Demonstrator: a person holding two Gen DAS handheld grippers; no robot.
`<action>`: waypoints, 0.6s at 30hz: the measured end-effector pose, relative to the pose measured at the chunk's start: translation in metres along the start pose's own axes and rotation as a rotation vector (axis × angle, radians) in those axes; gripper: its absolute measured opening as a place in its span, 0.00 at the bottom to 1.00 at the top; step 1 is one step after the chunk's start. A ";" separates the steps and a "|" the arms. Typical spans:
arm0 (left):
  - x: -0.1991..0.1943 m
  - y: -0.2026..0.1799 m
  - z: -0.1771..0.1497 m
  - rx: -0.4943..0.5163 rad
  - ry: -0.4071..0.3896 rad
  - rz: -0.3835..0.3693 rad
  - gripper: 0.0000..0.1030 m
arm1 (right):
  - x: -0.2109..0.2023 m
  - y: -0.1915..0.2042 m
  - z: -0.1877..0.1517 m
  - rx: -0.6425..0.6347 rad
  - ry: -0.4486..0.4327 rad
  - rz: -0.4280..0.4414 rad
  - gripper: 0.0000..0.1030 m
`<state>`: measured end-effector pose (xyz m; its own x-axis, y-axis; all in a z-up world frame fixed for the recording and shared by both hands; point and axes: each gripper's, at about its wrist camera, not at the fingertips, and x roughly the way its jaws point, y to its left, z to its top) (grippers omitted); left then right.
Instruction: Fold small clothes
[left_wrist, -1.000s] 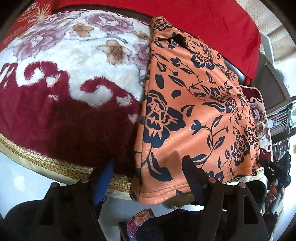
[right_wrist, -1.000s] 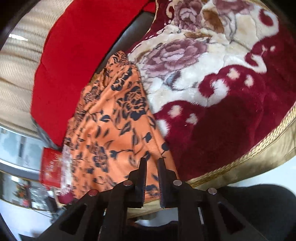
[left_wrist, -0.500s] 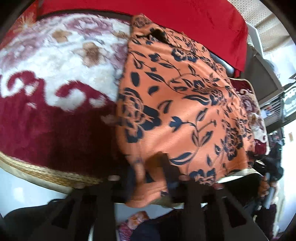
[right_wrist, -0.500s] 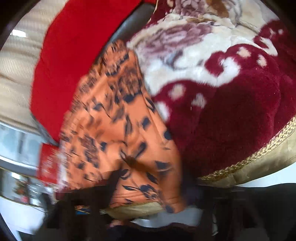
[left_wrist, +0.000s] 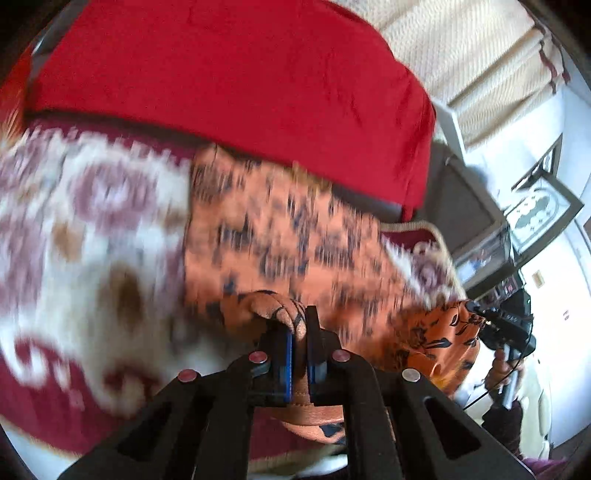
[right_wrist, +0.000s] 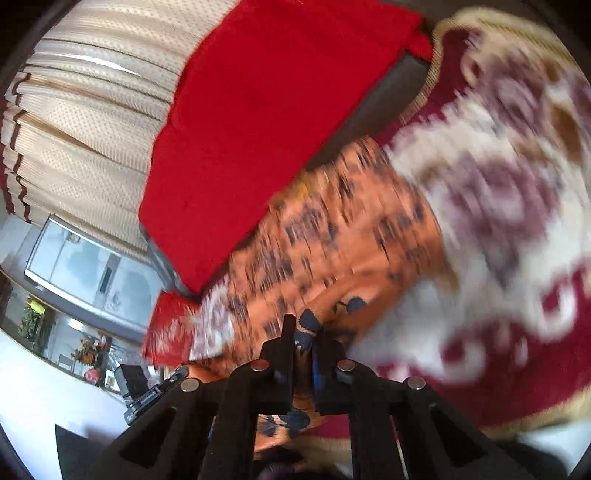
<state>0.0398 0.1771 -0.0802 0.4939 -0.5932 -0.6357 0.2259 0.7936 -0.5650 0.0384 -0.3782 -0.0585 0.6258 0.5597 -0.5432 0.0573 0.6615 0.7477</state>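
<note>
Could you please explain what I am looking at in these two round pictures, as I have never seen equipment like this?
A person holds a two-finger clamp tool in each hand, and each tool carries a wide-angle camera looking along its fingers. One picture comes from the left gripper, the other from the right gripper. Both are shut on the near edge of an orange flowered garment that lies on a plush red and white blanket. A red cloth lies behind it. In the left picture you can also see the right tool at the far right. Most of the scene is blurred.

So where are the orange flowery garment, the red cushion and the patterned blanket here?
orange garment (left_wrist: 280, 236): left wrist view, its spread middle.
red cushion (left_wrist: 229, 85): left wrist view, its front face.
blanket (right_wrist: 517, 206): right wrist view, bare white-and-maroon pile.
</note>
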 end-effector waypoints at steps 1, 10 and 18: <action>0.007 0.000 0.026 -0.001 -0.015 0.005 0.06 | 0.005 0.004 0.014 -0.006 -0.020 -0.005 0.07; 0.151 0.067 0.184 -0.132 -0.025 0.146 0.10 | 0.144 -0.036 0.186 0.164 -0.155 -0.044 0.08; 0.192 0.143 0.159 -0.403 -0.060 0.008 0.14 | 0.209 -0.140 0.181 0.462 -0.115 0.084 0.15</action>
<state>0.3003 0.1979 -0.1995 0.5454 -0.5690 -0.6154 -0.1195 0.6740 -0.7290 0.3019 -0.4439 -0.2080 0.7232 0.5259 -0.4477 0.3265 0.3108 0.8926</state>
